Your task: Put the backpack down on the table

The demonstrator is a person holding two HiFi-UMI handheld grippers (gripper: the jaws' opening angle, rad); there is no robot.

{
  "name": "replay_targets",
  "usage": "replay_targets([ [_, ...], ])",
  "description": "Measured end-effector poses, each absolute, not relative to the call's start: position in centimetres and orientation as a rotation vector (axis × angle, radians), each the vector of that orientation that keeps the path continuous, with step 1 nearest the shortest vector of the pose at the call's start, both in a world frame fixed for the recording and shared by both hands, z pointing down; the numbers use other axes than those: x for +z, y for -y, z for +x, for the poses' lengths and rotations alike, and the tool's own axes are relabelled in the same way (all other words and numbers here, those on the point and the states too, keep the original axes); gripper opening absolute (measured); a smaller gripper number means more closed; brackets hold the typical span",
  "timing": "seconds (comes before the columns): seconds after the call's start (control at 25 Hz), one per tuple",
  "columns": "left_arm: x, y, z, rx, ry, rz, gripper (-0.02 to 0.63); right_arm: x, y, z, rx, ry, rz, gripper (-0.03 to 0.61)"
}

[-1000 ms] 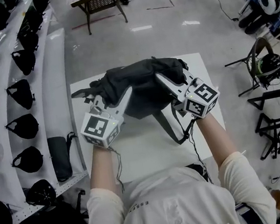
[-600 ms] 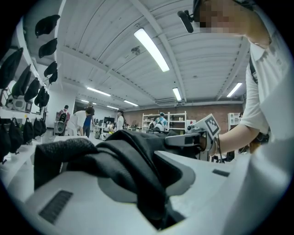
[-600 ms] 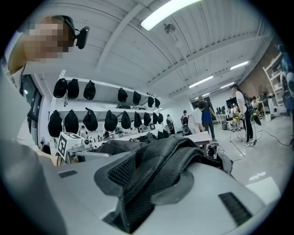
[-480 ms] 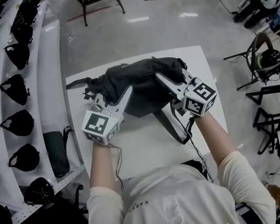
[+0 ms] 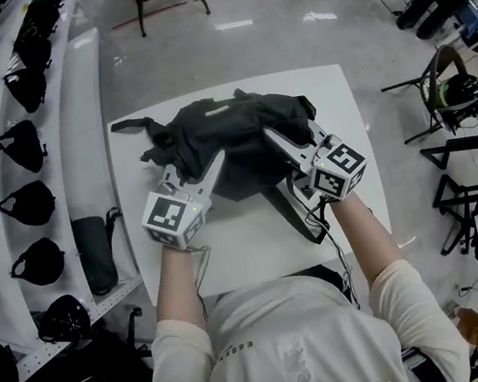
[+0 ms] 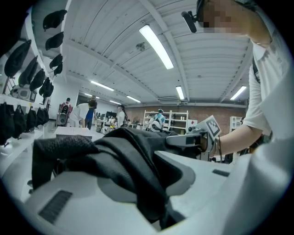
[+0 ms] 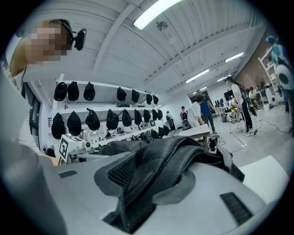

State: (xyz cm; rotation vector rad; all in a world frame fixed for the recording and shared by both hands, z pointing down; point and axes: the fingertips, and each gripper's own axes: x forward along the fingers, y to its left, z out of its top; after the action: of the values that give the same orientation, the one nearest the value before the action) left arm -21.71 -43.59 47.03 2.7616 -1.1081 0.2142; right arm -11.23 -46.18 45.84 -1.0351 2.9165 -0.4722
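The left gripper [image 5: 207, 165] is clamping a fold of black fabric at the near left side of the backpack [image 5: 230, 125], its jaws standing part-way closed on the cloth. The right gripper [image 5: 282, 142] is gripping mesh-lined fabric at the near right side likewise. The backpack is sitting bunched over the far half of the white table [image 5: 239, 252]. One strap [image 5: 300, 217] is trailing toward the near edge. Shelves of black caps [image 5: 21, 146] are standing at the left.

The backpack [image 5: 239, 128] is matt black cloth, partly mesh; the table [image 5: 246, 242] smooth white.
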Motion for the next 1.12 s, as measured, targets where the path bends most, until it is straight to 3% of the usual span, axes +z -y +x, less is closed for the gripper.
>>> replay_targets([
  [1.12,54.4,32.2,-21.2,0.11,1.238,2.382,0.153,53.4,34.9,-8.9,-0.756,-2.931,-1.069,0.212],
])
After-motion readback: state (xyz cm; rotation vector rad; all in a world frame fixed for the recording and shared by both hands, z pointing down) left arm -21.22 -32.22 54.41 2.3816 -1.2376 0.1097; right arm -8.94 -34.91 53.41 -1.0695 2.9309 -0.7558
